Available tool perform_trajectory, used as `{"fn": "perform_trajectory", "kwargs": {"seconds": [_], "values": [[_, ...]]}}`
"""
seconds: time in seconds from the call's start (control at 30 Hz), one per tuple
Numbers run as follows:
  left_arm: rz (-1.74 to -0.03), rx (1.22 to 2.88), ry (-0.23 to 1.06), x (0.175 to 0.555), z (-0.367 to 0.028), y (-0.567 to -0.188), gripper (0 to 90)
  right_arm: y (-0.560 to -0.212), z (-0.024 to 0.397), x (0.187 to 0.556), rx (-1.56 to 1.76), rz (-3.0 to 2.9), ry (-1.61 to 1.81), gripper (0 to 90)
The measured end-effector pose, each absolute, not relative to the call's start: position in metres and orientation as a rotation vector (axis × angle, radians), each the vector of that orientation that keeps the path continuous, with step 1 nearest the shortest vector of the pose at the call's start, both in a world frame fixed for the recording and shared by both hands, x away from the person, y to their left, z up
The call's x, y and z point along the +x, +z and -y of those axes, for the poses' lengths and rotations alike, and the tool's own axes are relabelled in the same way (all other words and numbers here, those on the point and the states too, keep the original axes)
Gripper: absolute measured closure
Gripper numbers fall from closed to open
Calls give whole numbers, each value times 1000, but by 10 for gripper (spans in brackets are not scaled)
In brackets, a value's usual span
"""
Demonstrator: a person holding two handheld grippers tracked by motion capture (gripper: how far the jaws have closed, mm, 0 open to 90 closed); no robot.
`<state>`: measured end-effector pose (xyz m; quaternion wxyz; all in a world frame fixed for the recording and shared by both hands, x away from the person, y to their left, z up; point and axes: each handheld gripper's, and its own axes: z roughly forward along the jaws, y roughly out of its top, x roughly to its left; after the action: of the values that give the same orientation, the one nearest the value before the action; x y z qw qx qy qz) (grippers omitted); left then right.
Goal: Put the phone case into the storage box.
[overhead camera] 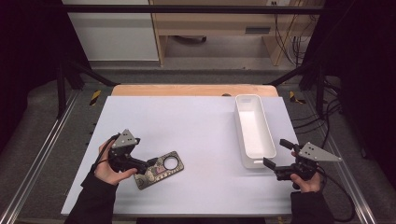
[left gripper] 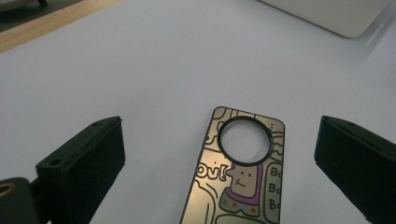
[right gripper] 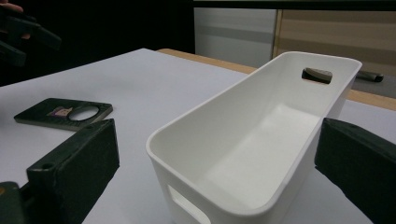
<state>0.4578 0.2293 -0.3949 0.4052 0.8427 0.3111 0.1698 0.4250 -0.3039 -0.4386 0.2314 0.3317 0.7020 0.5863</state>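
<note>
A phone case (overhead camera: 159,170) printed with cartoon drawings, with a round camera hole, lies flat on the white tabletop (overhead camera: 196,126) near the front left. My left gripper (overhead camera: 146,166) hovers at its near end, open. In the left gripper view the case (left gripper: 238,186) lies between and below the wide-apart jaws of the left gripper (left gripper: 222,135), untouched. My right gripper (overhead camera: 276,154) is open at the front end of a white bin (overhead camera: 240,126). In the right gripper view the bin (right gripper: 187,186) stands empty between the spread jaws of the right gripper (right gripper: 219,140), with the case (right gripper: 65,113) off to the left.
A wooden strip (overhead camera: 187,90) runs along the table's far edge. Black frame posts and metal rails (overhead camera: 42,154) flank both sides. Cables (overhead camera: 322,121) lie on the floor to the right. A corner of the bin (left gripper: 336,18) appears at the top of the left gripper view.
</note>
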Motion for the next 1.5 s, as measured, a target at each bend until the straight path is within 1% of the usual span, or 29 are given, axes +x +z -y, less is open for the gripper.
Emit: {"fn": "perform_trajectory", "kwargs": {"seconds": [0.27, 0.4, 0.73, 1.1, 1.33, 1.5], "values": [[-738, 2207, 397, 460, -220, -395, 12, -439, 304, 425, 905, -1931, 1615, 4], [-721, 2244, 399, 464, -216, -394, 14, -439, 304, 425, 900, -1933, 1613, 4], [-685, 2360, 355, 476, -200, -393, 14, -440, 304, 425, 898, -1939, 1615, 4], [-669, 2432, 303, 479, -194, -406, 17, -440, 304, 425, 898, -1943, 1611, 4], [-657, 2506, 263, 480, -191, -413, 22, -440, 304, 425, 895, -1945, 1611, 4], [-666, 2517, 245, 483, -189, -420, 22, -440, 304, 425, 894, -1947, 1611, 4]]}}
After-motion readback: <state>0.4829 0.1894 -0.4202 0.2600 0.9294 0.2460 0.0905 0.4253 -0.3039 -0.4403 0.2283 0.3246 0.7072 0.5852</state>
